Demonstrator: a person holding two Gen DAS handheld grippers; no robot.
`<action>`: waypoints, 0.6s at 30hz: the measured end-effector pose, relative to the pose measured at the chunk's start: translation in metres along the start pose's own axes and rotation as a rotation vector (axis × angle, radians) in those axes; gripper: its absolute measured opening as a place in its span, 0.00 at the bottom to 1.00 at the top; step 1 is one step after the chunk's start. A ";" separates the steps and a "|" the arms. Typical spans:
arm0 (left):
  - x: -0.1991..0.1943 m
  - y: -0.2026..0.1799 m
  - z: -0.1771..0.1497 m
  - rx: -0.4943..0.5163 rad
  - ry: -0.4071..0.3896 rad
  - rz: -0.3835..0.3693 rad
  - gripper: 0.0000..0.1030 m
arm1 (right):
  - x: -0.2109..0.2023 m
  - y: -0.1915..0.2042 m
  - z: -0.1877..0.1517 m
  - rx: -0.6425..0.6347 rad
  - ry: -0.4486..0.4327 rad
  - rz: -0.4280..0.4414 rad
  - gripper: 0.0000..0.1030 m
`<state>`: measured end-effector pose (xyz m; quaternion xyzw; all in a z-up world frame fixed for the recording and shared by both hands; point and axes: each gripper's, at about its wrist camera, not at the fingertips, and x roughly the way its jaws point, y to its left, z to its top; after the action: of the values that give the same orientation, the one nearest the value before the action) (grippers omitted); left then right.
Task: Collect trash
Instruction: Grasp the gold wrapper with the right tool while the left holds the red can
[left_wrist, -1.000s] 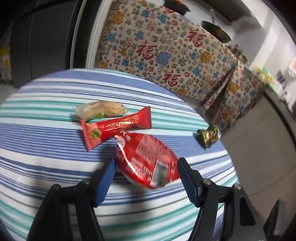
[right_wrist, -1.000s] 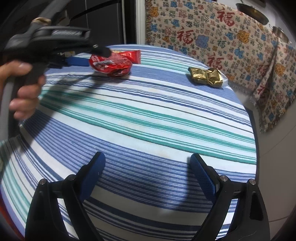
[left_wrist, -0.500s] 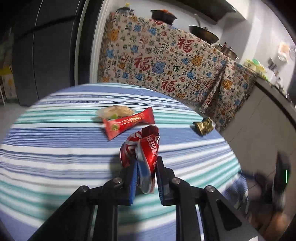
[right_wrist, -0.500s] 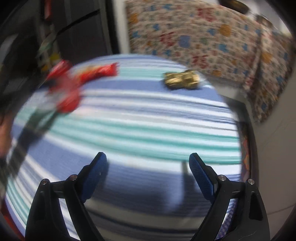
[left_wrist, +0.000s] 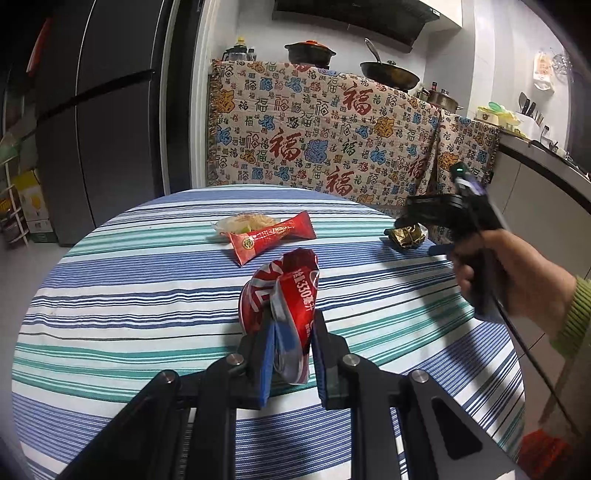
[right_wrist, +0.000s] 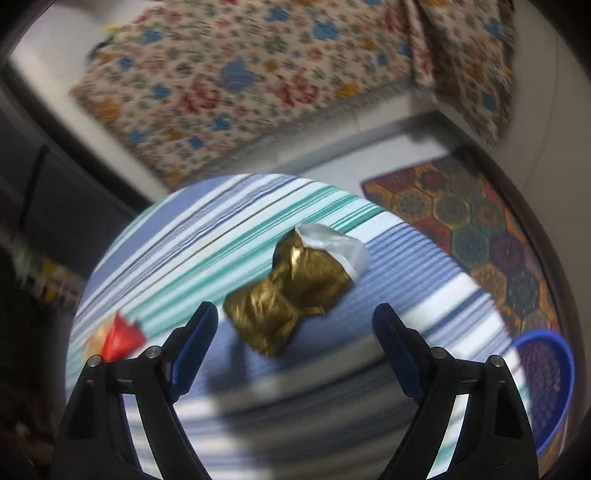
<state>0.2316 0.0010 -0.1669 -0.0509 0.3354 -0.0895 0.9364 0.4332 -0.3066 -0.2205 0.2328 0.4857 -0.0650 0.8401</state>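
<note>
My left gripper (left_wrist: 291, 354) is shut on a crushed red can (left_wrist: 284, 291) and holds it above the striped round table (left_wrist: 110, 295). A red wrapper (left_wrist: 271, 238) and a pale snack packet (left_wrist: 243, 222) lie on the table beyond it. My right gripper (right_wrist: 295, 339) is open, just above a crumpled gold wrapper (right_wrist: 295, 291) that lies between and ahead of its fingers. The gold wrapper also shows in the left wrist view (left_wrist: 408, 236), under the right gripper (left_wrist: 424, 229) near the table's right edge.
A blue basket (right_wrist: 546, 384) stands on the floor past the table's right edge, beside a patterned mat (right_wrist: 472, 229). A patterned cloth (left_wrist: 325, 136) covers the counter behind the table. A dark fridge (left_wrist: 99, 118) stands at the left.
My left gripper has shut on the red can and lifted it off the table. My right gripper has swung across the table to the gold wrapper and now hovers over it, still open.
</note>
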 end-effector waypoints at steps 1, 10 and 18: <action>0.001 0.001 0.001 -0.005 0.000 -0.003 0.18 | 0.002 0.004 0.002 0.002 -0.014 -0.045 0.72; -0.008 0.011 0.003 -0.052 0.000 -0.043 0.18 | -0.044 0.022 -0.041 -0.400 -0.015 0.035 0.03; -0.027 0.011 -0.007 -0.103 0.009 -0.039 0.18 | -0.090 0.009 -0.113 -0.540 0.031 0.111 0.19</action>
<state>0.2076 0.0165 -0.1573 -0.1052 0.3426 -0.0903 0.9292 0.3008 -0.2580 -0.1889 0.0279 0.4846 0.1165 0.8665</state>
